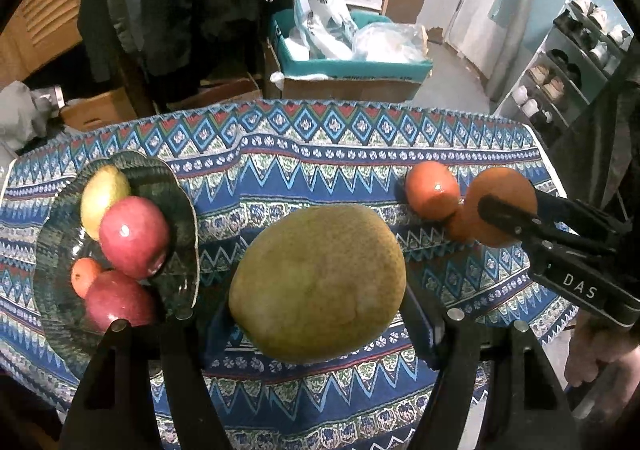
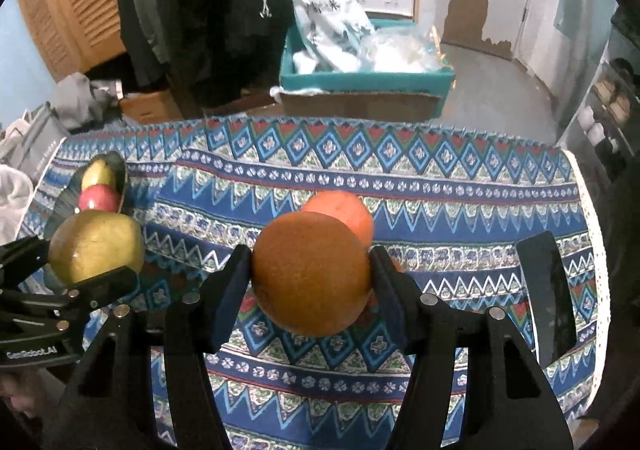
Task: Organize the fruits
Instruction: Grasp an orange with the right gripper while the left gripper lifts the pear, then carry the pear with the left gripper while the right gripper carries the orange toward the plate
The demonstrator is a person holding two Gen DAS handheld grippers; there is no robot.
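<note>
left gripper (image 1: 318, 310) fingers clamp the big yellow-green fruit (image 1: 318, 284), frame center | right gripper (image 2: 310, 278) fingers grip an orange (image 2: 310, 274), mid-frame | plate (image 1: 182, 206) of fruit sits left on tabletop (image 1: 320, 170)

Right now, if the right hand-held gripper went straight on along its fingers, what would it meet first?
The right hand-held gripper is shut on an orange. Straight ahead, that orange would probably first meet the reddish-orange fruit lying just beyond it on the tablecloth, though depth is hard to judge.
</note>
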